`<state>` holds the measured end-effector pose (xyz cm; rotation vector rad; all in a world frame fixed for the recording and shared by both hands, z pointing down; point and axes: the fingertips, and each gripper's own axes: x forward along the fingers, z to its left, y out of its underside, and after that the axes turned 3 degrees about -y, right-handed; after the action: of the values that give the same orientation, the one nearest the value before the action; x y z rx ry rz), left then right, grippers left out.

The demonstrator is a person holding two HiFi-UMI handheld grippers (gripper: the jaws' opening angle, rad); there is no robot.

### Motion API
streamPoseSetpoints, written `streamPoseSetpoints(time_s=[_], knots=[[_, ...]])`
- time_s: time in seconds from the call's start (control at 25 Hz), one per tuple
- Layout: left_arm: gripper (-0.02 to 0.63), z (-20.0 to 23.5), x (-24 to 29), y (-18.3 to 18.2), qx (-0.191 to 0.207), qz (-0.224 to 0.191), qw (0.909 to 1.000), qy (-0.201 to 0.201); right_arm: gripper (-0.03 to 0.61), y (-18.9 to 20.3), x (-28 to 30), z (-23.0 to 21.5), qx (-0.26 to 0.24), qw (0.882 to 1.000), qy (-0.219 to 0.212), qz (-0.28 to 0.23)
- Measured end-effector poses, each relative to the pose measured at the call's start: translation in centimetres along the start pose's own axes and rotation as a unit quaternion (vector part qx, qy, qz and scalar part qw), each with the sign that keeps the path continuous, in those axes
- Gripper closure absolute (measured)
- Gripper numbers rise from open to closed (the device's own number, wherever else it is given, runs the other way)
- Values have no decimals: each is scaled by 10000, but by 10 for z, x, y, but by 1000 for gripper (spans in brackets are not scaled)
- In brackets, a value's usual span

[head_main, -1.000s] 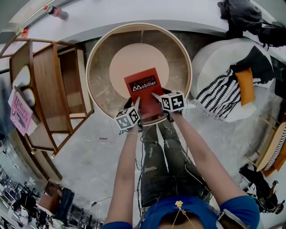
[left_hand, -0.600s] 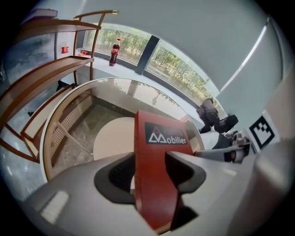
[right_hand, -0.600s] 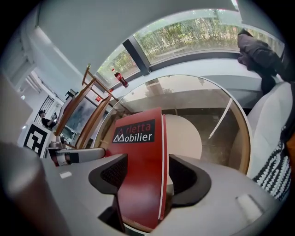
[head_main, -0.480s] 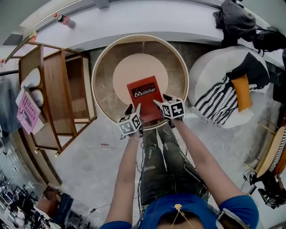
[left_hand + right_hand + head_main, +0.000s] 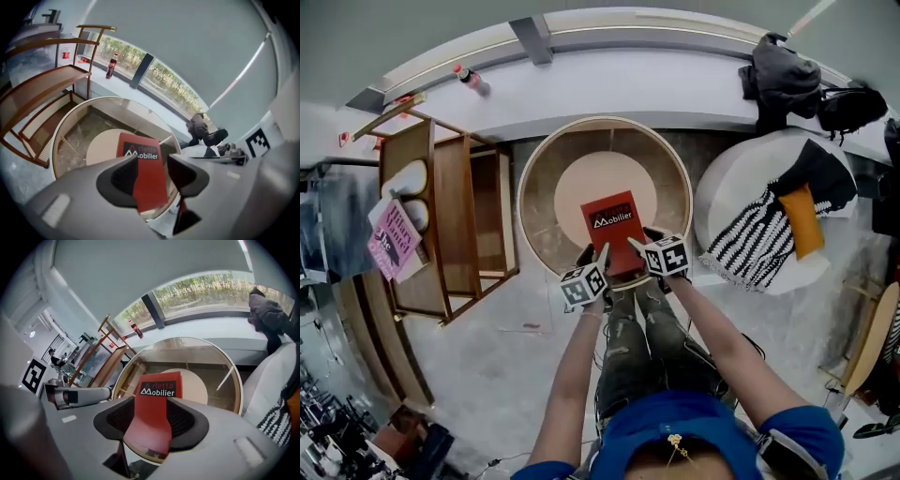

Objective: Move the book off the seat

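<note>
A red book (image 5: 614,225) printed "Mobilier" lies on the round seat's beige cushion (image 5: 581,183), its near end over the wooden rim (image 5: 546,150). Both grippers sit at that near end. In the head view my left gripper (image 5: 598,261) is at the book's lower left corner. In the left gripper view the book (image 5: 143,173) runs between the jaws, against the left pad (image 5: 123,177), with a thin gap at the other. My right gripper (image 5: 636,246) is at the lower right. Its jaws are closing, and the book (image 5: 152,418) fills the space between them.
A wooden shelf unit (image 5: 450,225) stands left of the seat, with a pink booklet (image 5: 392,239) on it. A white pouf (image 5: 750,187) with a striped cloth and orange cushion is at the right. A cola bottle (image 5: 472,81) stands on the window ledge. The person's legs (image 5: 642,347) are below the rim.
The head camera has pulled back and shifted, so the seat looks smaller and lower. Both grippers stay at the book's near end, and the book keeps its place on the cushion.
</note>
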<state>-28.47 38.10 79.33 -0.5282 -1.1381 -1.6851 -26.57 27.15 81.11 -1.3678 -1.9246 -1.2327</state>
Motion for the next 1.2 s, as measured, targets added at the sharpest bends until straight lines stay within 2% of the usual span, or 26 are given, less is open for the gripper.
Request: streamPoseSetpoints(time_s=[0.24,0.4,0.6,0.68,0.8,0.88,1.0,1.2], knots=[[483,-37,-39,-23,-284,-361,9981,418,420,-20,-37,34,-382,9988,-253,-188],[520,-53,-59,-31,-341,-528,9965,542,475,-28,-56,49,-780,9963,-268,-227],[583,-69,-85,-35,-276,-673,9955,611,579,-36,-82,63,-906,9950,-258,-342],[612,-75,-98,-40,-236,-802,9944,643,580,-41,-93,71,-1010,9936,-278,-411],[612,-88,-120,-52,-192,-1083,9912,742,581,-52,-115,87,-1193,9902,-372,-622],[612,-100,-136,-60,-42,-1286,9882,832,581,-59,-129,99,-1379,9867,-415,-758],[612,-119,-163,-74,391,-1602,9820,921,583,-70,-151,123,-1729,9787,-509,-986],[612,-154,-207,-94,853,-2156,9645,1268,581,-86,-187,160,-2125,9622,-793,-1506]])
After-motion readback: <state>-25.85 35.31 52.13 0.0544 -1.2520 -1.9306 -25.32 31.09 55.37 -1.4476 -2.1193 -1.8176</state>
